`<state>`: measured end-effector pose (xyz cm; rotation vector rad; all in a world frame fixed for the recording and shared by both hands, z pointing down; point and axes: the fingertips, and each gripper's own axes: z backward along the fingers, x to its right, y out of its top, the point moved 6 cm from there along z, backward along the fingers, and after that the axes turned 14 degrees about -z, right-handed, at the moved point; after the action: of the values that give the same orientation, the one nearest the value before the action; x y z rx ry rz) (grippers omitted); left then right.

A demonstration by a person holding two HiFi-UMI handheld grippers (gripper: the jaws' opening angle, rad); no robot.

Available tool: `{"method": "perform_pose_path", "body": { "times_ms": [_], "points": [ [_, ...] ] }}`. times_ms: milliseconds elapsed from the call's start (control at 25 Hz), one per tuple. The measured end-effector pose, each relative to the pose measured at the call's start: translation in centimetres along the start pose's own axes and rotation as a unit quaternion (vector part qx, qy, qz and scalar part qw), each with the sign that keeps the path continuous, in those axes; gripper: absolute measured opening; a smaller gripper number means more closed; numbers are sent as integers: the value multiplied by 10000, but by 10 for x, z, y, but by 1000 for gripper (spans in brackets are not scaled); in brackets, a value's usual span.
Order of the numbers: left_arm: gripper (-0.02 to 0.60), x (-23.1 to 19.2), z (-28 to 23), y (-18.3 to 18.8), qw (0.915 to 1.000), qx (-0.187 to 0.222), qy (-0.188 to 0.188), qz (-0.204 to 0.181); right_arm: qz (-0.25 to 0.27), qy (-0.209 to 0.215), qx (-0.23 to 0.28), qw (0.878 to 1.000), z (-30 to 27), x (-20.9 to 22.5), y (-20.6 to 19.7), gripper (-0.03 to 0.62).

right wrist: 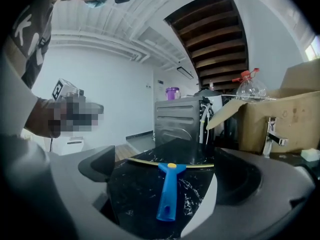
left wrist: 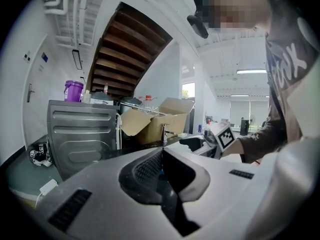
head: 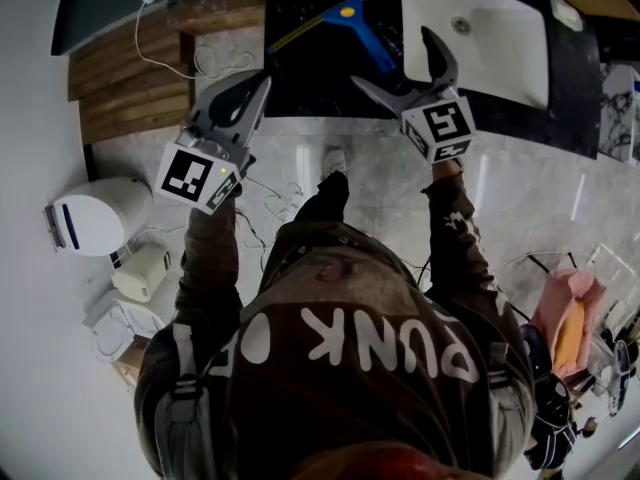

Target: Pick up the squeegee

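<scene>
The squeegee (head: 352, 20) has a blue handle and a thin yellow blade, and lies flat on the black marble counter (head: 310, 78). In the right gripper view the squeegee (right wrist: 168, 194) rests straight ahead between the jaws, handle end toward me. My right gripper (head: 400, 63) is open just short of the handle end and holds nothing. My left gripper (head: 262, 80) hovers over the counter's near left corner with its jaws pressed together and empty. The left gripper (left wrist: 161, 156) also shows shut in its own view.
A white sink (head: 480, 28) sits in the counter just right of the squeegee, with a faucet (right wrist: 272, 131) behind it. A grey metal appliance (left wrist: 82, 134) and an open cardboard box (left wrist: 155, 121) stand at the back. Wooden steps (head: 130, 68) and white devices (head: 95, 213) are on the left.
</scene>
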<state>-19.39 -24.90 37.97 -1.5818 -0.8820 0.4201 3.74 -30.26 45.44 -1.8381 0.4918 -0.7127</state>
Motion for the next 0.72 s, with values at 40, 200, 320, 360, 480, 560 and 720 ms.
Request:
{"method": "perform_pose_path", "body": {
  "times_ms": [40,200,320,360,480,560,720],
  "points": [
    [3,-2,-2,0,10000,5,-3,-3,-18,-15,-32,10000,-5,4,-2,597],
    [3,-10,-11,2,10000,46,-20,-6,-78,-83,-173,9998,-26,16,-12,596],
    [3,-13,-15,2,10000,54,-40,-18,-33,-138,-329,9994,-40,25,-19,597],
    [3,-14,-17,1,10000,41,-45,-22,-4,-168,-397,9991,-45,28,-23,597],
    [3,-14,-19,-3,10000,-6,-61,-8,1,-246,-571,9981,-57,36,-35,597],
    [3,-13,-19,-4,10000,-4,-52,-5,-7,-257,-633,9977,-63,39,-40,597],
    [3,-15,-17,-6,10000,-47,-47,-6,-31,-250,-733,9970,-71,43,-46,597]
  ]
}}
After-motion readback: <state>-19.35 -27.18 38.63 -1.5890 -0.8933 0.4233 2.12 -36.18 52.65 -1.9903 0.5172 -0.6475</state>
